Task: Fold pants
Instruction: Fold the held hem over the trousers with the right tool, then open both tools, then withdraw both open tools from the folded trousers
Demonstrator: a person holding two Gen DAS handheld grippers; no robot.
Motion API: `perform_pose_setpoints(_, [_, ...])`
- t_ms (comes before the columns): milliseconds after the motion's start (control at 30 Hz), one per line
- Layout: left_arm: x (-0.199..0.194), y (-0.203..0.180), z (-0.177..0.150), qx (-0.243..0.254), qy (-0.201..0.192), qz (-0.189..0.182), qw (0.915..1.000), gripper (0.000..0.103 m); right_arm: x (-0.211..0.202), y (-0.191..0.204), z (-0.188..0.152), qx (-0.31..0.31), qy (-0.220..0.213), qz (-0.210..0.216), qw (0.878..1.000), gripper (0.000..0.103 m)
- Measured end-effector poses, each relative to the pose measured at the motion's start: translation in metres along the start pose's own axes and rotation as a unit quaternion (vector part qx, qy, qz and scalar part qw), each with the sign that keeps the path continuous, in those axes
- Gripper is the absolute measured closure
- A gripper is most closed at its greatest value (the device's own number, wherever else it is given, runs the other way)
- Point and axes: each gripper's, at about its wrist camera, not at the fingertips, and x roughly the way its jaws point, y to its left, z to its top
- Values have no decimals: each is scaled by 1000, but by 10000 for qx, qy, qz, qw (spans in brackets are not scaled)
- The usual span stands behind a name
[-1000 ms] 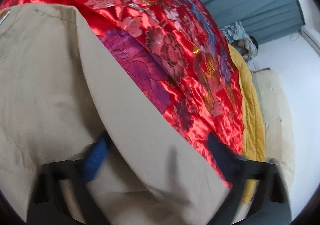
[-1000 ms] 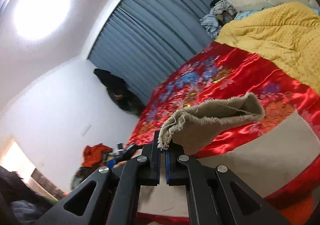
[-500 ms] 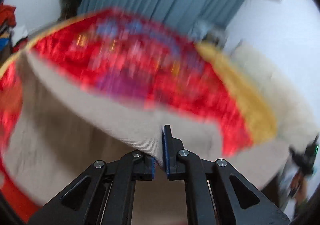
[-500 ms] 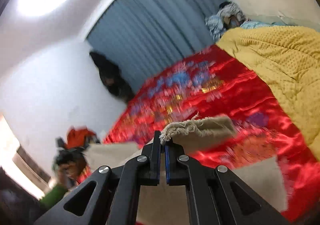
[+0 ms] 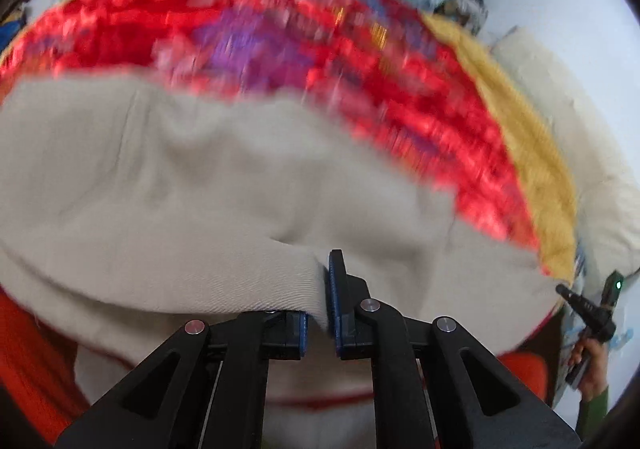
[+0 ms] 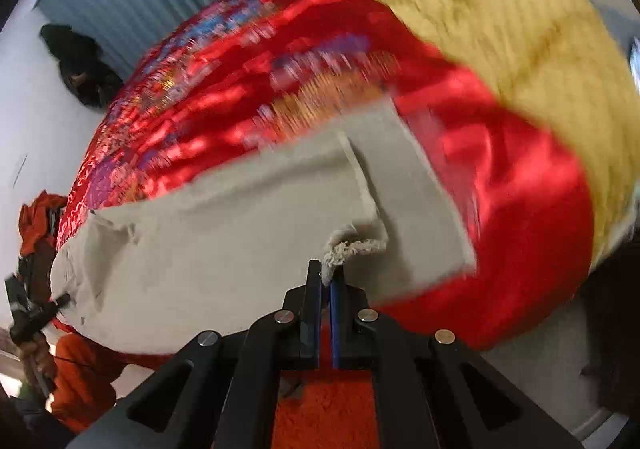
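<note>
Beige pants (image 5: 168, 185) pinched tight in left tool (image 5: 318, 313) and right tool (image 6: 326, 281).

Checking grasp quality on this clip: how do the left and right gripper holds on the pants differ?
The left gripper pinches a smooth folded edge of the pants; the right gripper pinches a frayed hem. The left fingers stand further apart than the right fingers, which are nearly closed. Both are shut on the same beige fabric.
</note>
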Motion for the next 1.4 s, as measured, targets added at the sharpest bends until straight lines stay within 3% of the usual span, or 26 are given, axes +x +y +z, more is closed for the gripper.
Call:
perform_pose_setpoints(133, [-39,-22,10,342,-831,-118,9959,95,-50,37,45,-627,-823,-11,9946,100])
perform_pose_setpoints(200, [-33,-34,-13,726,-804,165,9940,95,-76,44,48,-916,-1186,-30,9887,100])
perform_pose_setpoints(267, [-2,-38,-35,1001,-230,414,9939,93,-74,31,40,-874,-1099,-151,9900,100])
perform_pose_setpoints(300, [22,-36,-50,1061,221,529,9927,92,-60,12,30,-643,-827,-259,9942,100])
perform_pose_setpoints(367, [53,-30,-65,1027,720,643,9900,92,-25,-23,10,-110,-292,-341,9989,100])
perform_pose_setpoints(467, [55,-31,-63,1055,746,661,9894,92,13,-44,-17,157,147,-571,9981,100])
perform_pose_setpoints(667, [52,-34,-63,1127,729,697,9885,92,8,-50,-26,441,-145,-571,9973,100])
perform_pose_setpoints(1033, [58,-32,-81,1566,880,1034,9783,94,33,-41,-35,363,-28,-1067,9936,100])
perform_pose_setpoints(1133, [48,-26,-81,1455,958,936,9802,80,32,-34,-36,202,-48,-1278,9916,99])
perform_pose_setpoints(1167, [40,-23,-83,1428,1012,885,9806,64,29,-32,-36,179,-66,-1330,9909,92])
perform_pose_setpoints(1200, [25,-18,-87,1424,1029,884,9805,49,22,-31,-37,176,-92,-1419,9897,79])
perform_pose_setpoints(1267, [-2,-8,-94,1424,911,903,9815,47,8,-28,-40,157,-215,-1600,9868,57])
perform_pose_setpoints(1367, [-43,1,-87,1354,316,967,9856,46,-26,-7,-44,-58,-594,-2160,9746,54])
perform_pose_setpoints(1400, [-47,-1,-82,1375,148,991,9854,41,-35,6,-44,-146,-748,-2188,9728,54])
